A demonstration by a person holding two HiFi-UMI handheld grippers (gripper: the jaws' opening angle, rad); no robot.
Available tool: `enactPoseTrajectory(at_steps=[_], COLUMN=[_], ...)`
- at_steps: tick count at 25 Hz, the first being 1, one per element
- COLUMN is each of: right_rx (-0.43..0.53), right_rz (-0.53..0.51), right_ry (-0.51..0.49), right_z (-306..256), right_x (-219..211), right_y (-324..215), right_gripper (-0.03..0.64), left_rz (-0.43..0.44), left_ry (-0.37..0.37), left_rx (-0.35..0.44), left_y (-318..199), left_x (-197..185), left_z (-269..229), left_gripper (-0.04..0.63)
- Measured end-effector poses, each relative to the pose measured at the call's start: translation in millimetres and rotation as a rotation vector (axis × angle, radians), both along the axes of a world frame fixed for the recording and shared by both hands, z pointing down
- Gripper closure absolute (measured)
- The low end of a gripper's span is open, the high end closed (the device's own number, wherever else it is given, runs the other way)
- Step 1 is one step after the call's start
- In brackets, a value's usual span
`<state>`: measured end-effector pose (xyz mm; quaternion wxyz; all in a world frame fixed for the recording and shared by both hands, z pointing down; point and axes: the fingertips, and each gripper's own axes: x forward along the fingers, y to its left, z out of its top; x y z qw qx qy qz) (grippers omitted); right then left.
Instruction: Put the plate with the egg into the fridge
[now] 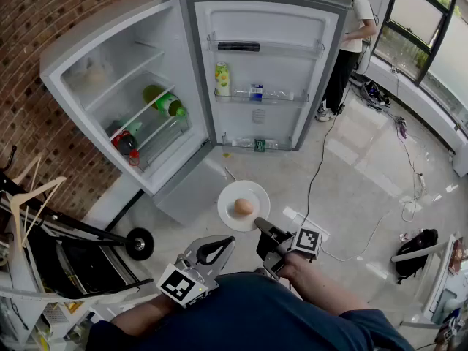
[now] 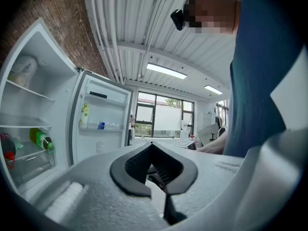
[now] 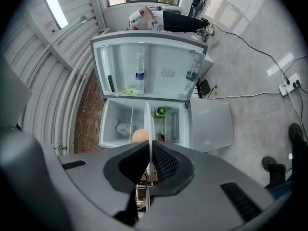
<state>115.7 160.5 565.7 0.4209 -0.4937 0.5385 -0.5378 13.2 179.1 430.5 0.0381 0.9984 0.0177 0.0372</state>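
Observation:
A white plate (image 1: 231,195) with a brown egg (image 1: 243,207) on it hangs level above the floor, in front of the open fridge (image 1: 102,46). My right gripper (image 1: 262,227) is shut on the plate's near rim. In the right gripper view the plate (image 3: 150,121) shows edge-on between the pads of my right gripper (image 3: 150,146), with the egg (image 3: 139,135) to its left. My left gripper (image 1: 229,240) hovers beside the plate on the left, shut and holding nothing. In its own view the tips of the left gripper (image 2: 152,144) meet.
The fridge door (image 1: 263,64) stands wide open, with bottles on its racks. A green bottle (image 1: 165,102) and a red-capped one (image 1: 124,142) lie on the inner shelves. A wheeled cart (image 1: 137,243) is at the left. A person (image 1: 352,31) stands at the back right. Cables (image 1: 409,167) cross the floor.

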Motion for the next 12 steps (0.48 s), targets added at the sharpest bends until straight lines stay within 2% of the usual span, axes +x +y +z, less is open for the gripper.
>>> enactPoseTrajectory(at_steps=[12], right_rx=[-0.004], right_rz=[-0.005], right_ry=[-0.024], right_z=[2.3], right_x=[2.6], right_y=[5.5], right_gripper=[0.594], left_rz=[-0.013], left_ry=[0.003], left_rx=[0.007], left_y=[6.8], left_x=[5.6], left_z=[-2.1], left_gripper=[0.597])
